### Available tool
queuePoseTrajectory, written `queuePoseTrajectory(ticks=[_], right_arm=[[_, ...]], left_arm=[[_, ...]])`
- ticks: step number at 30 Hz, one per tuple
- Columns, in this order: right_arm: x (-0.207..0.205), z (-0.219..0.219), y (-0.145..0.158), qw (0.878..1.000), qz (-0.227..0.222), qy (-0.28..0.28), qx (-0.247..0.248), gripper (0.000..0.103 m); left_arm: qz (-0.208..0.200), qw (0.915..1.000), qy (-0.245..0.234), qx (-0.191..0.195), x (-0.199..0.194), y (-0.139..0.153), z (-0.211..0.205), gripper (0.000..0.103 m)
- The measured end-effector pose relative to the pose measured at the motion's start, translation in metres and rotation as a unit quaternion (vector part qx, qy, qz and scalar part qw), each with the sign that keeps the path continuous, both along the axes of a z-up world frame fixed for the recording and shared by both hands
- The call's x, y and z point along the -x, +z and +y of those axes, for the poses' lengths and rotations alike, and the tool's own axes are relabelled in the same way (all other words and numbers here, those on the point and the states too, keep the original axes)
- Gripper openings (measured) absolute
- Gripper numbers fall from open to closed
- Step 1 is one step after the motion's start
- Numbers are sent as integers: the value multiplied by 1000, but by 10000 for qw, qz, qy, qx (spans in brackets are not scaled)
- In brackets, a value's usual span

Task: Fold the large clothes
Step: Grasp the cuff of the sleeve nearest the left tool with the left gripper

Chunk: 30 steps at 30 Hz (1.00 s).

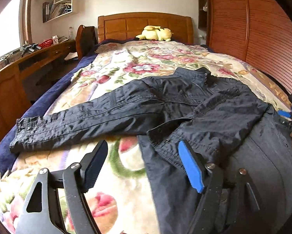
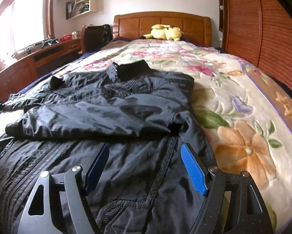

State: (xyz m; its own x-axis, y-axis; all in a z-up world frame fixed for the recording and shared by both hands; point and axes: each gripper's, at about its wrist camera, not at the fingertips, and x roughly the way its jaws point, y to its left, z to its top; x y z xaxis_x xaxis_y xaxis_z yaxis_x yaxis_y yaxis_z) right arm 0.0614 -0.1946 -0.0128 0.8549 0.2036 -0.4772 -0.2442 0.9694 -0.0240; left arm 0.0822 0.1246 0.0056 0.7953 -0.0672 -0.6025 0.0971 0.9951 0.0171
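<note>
A dark jacket (image 1: 185,107) lies spread on a bed (image 1: 126,62) covered by a floral blanket (image 2: 233,117). In the left wrist view one sleeve (image 1: 77,120) stretches out flat to the left across the blanket, while the other sleeve (image 1: 220,124) is folded over the jacket's body, its snap-buttoned cuff lying near the middle. The collar (image 2: 130,69) points toward the far end of the bed, where a yellow plush toy (image 2: 165,32) rests against the wooden headboard (image 1: 144,24).

The left hand-held gripper (image 1: 144,165) stands wide apart and holds nothing (its left finger is over bare blanket, its right finger over the folded sleeve's cuff). No earlier picture is given to compare.

The right hand-held gripper (image 2: 146,167) is likewise spread wide with nothing clamped; it hovers over the jacket's near body, between the zipper (image 2: 34,167) on the left and a stitched seam on the right. Whether its fingers touch the cloth I cannot tell.

A wooden counter (image 1: 29,58) runs along the left wall under a window.
</note>
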Motion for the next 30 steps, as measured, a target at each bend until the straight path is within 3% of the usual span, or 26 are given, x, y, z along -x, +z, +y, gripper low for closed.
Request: queuePoseTrajectory(ticks=[5,14,23,30], right_arm=[[20,9,21,9996,-128,137,-195,86],[31,73,47,9975,-185,612,-284,93],[-1,152,26,9932,-73,1147,180,93],[-13,164,4,9883,14,1399,604,93]], left_arm=[[-72,9998,102,-131,5,3,18,79],[38,9979,556,-327,0,-4,85,79],[259,9913,1260,-284,-17,-19,170,79],[491,9825,1753,-395,-39,-35,223,79]])
